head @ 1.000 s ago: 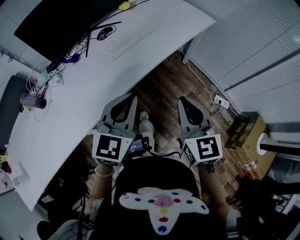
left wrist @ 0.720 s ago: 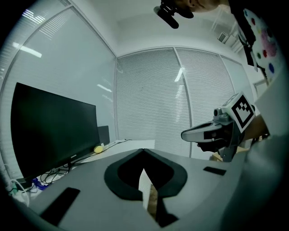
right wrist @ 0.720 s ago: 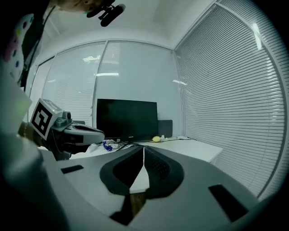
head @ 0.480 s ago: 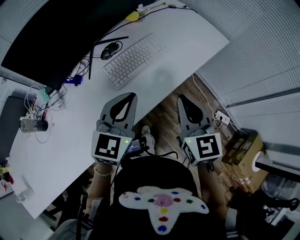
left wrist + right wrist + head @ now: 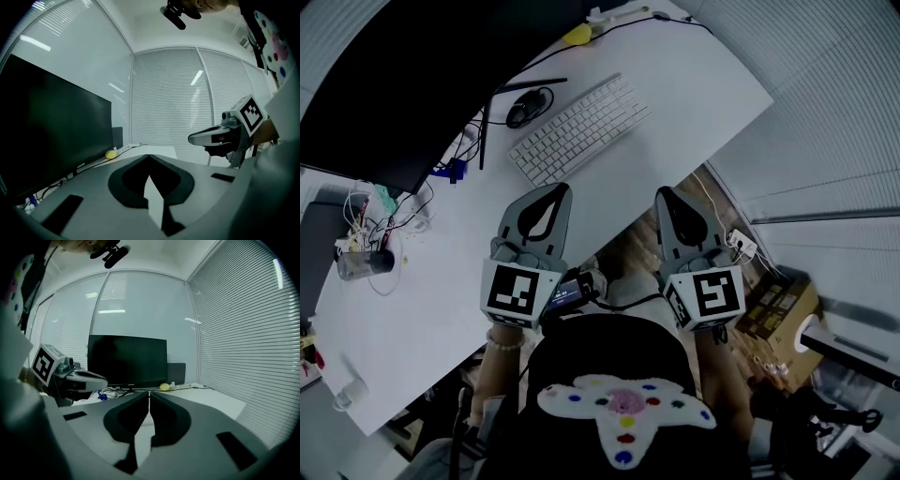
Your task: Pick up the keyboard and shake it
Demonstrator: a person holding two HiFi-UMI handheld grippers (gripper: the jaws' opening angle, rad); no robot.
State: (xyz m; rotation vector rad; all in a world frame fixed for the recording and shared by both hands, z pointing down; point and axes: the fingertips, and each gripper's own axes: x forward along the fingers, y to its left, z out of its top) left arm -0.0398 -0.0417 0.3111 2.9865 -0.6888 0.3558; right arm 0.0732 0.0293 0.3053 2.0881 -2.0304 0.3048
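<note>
Hovering near the front edge of the white surface (image 5: 694, 75), the left gripper (image 5: 562, 190) and right gripper (image 5: 664, 193) both have their jaws clenched on nothing. The keyboard (image 5: 578, 128) lies flat at 12 o'clock from the left one, well apart, with nothing in the way. A mouse (image 5: 525, 111) sits just beside the keyboard's 10 o'clock corner. The black monitor (image 5: 412, 66) beyond is cut off by the frame. There's a cable tangle (image 5: 389, 211) and a jar (image 5: 358, 264) over at 9 o'clock. The yellow thing (image 5: 576, 36) at 12 is too small to identify.

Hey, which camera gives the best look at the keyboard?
The head view: the whole keyboard lies in plain sight on the white desk, beside the mouse. Neither gripper view shows it at all.
</note>
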